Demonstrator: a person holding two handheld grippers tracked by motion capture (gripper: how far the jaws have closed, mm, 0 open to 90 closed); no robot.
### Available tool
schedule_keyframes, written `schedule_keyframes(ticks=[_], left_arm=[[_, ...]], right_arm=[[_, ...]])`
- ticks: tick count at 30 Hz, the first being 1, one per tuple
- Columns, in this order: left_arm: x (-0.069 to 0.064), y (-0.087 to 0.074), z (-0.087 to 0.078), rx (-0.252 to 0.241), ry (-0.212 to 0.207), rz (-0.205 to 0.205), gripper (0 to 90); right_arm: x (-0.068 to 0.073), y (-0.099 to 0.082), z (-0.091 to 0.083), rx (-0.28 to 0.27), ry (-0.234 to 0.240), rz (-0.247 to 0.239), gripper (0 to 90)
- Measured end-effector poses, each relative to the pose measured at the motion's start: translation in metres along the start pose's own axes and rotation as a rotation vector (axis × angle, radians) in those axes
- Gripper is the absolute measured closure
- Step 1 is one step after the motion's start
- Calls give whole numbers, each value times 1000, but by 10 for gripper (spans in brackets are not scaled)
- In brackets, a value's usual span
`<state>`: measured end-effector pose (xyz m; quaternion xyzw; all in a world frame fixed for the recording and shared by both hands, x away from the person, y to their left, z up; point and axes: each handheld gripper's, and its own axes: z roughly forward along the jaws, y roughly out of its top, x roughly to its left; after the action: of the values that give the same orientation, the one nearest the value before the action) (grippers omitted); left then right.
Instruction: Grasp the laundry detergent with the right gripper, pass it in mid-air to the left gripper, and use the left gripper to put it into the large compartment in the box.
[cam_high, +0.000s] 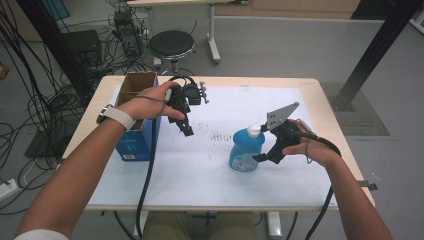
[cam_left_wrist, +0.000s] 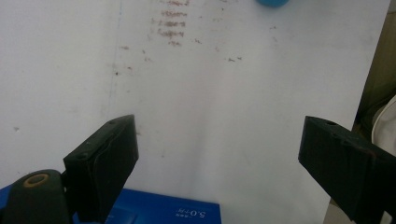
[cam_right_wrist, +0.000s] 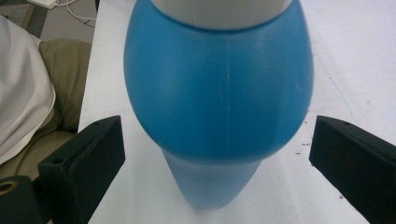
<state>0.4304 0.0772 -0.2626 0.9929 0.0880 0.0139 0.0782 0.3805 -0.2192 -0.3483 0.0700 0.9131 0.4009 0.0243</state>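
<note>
Far left of the table (cam_high: 210, 190): an open cardboard box (cam_high: 136, 86) with blue lower sides stands upright near the edge, on the white sheet (cam_high: 200, 165) that covers the tabletop. The left hand (cam_high: 147, 104) reaches over the box's near corner, carrying the left gripper (cam_high: 186, 129) just to the right of the box, above the sheet, tips angled downward. In the left gripper view its jaws stand wide apart with bare white sheet between them, nothing grasped; a blue box edge sits at the bottom of that view. Faint reddish marks (cam_high: 218, 136) dot the sheet at centre. Right of centre: blue bottle (cam_high: 246, 149) with white cap (cam_high: 255, 130), upright on the sheet. The right gripper (cam_high: 261, 158) sits level beside the bottle's right flank; in the right gripper view its jaws are released, flanking the bottle (cam_right_wrist: 219, 93) on both sides, pads clear of its surface.
</note>
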Motion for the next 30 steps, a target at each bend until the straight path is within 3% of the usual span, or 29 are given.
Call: schedule_keyframes(ticks=[30], left_arm=[[0,1,3,-2,-1,-2,126]], right_arm=[[1,-7,15,-58,-13,9,66]])
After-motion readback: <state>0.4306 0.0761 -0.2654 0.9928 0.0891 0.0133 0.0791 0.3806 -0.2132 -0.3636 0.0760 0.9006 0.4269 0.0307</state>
